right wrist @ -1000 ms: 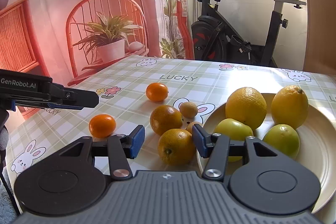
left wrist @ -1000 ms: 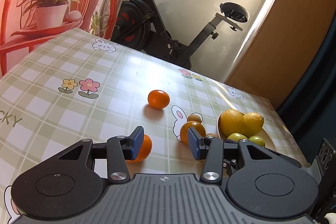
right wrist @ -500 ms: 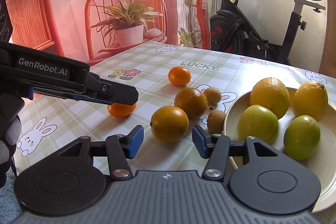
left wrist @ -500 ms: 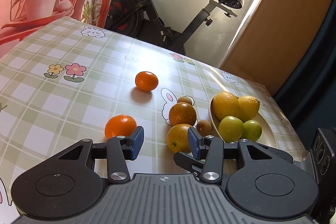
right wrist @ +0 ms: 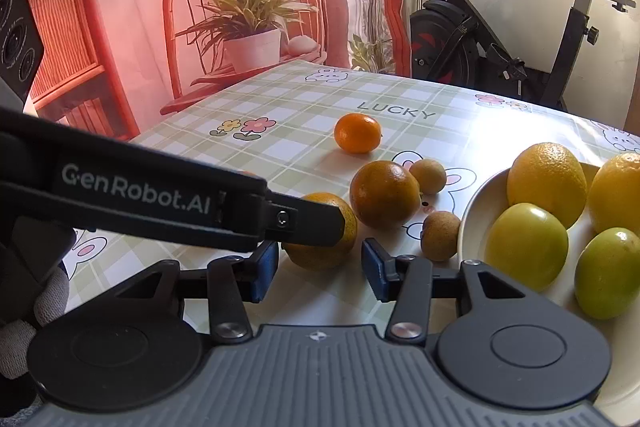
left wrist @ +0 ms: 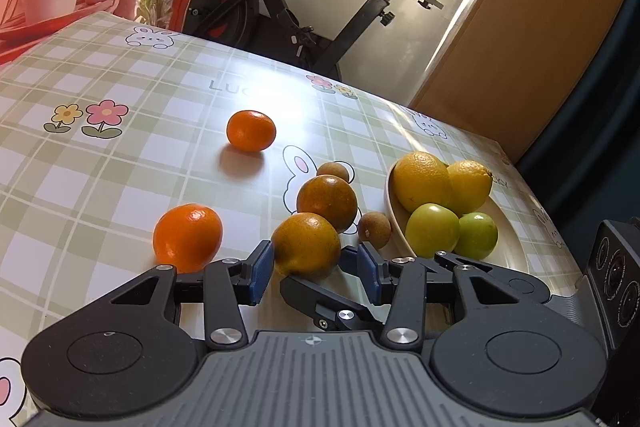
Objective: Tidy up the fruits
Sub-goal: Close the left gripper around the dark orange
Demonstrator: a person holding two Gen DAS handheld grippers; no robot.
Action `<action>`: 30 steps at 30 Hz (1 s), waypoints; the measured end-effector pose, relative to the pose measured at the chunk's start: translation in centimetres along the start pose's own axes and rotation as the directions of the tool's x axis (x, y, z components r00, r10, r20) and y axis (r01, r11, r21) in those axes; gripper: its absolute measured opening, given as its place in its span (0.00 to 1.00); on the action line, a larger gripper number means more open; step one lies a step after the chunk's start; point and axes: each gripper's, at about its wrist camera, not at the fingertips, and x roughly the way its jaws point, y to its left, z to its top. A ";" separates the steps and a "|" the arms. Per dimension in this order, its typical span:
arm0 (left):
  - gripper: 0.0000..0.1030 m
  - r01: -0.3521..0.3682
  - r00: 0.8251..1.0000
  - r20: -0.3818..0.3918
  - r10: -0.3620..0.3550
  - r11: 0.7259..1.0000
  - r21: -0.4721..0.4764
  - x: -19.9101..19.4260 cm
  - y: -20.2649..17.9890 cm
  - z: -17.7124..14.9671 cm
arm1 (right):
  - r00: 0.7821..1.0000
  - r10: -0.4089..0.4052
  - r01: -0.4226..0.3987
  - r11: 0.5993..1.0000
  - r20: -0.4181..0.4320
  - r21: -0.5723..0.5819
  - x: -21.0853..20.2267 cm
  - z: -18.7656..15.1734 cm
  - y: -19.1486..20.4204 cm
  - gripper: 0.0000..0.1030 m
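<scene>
A cream plate [left wrist: 508,243] [right wrist: 474,211] at the right holds two yellow citrus fruits and two green fruits. On the checked tablecloth lie three oranges, a darker orange [left wrist: 327,202] [right wrist: 385,194] and two small brown fruits. My left gripper [left wrist: 314,273] is open, its pads either side of the nearest orange [left wrist: 306,243] [right wrist: 320,251]. My right gripper [right wrist: 319,269] is open just behind the same orange. The left gripper's finger [right wrist: 304,221] crosses the right wrist view and hides part of that orange.
A bright orange [left wrist: 188,237] lies left of the left gripper, another orange [left wrist: 251,130] [right wrist: 357,132] farther back. An exercise bike [left wrist: 304,15] stands beyond the table's far edge. A printed backdrop hangs at the left.
Both grippers moved forward and lower toward the nearest orange. The left gripper swung right, so the orange now sits between its pads. Both stay open.
</scene>
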 end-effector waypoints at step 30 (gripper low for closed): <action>0.45 -0.050 0.999 0.021 0.048 0.996 0.076 0.3 -1.4 -1.2 | 0.998 0.065 -0.066 0.998 0.018 0.014 -0.7 -0.1 -0.3 0.44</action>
